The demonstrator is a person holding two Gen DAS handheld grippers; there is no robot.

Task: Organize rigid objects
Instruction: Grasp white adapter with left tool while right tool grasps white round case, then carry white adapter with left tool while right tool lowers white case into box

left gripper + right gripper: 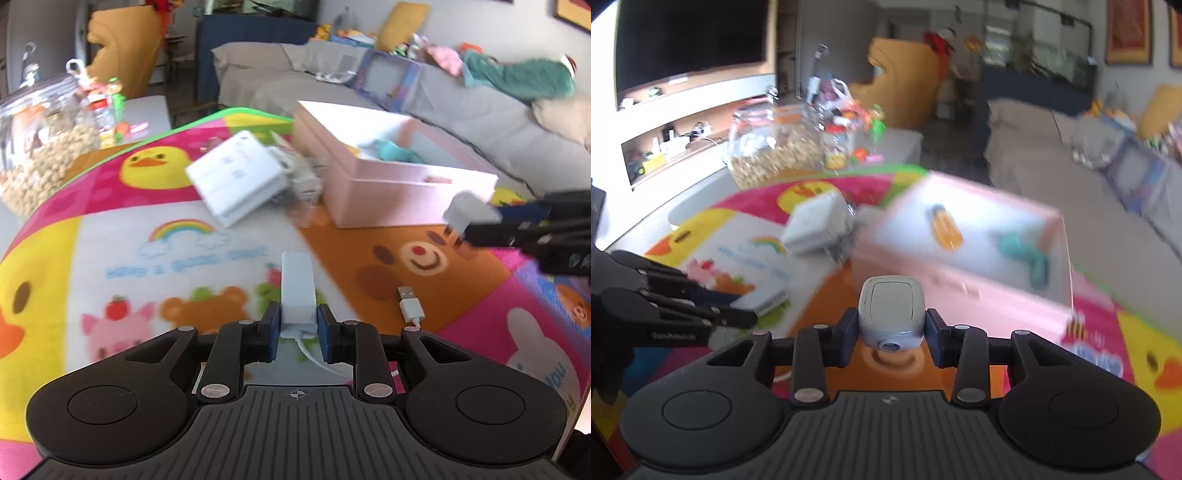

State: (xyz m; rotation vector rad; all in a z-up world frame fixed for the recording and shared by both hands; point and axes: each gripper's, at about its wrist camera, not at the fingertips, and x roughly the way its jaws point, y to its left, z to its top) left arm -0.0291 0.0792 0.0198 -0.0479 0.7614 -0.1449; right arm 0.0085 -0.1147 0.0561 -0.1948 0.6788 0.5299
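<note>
My left gripper is shut on a white adapter block, held above the cartoon play mat. The block's white cable trails back under the jaws, and its USB plug lies on the mat to the right. In the right wrist view my right gripper is shut on a white wall charger, just in front of the open pink box. From the left wrist view that charger hangs beside the pink box. An orange item and a teal item lie in the box.
A white power strip with a cable bundle lies on the mat left of the box. A glass jar of cereal and small bottles stand at the far left. A grey sofa with toys runs behind. The left gripper reaches in from the left.
</note>
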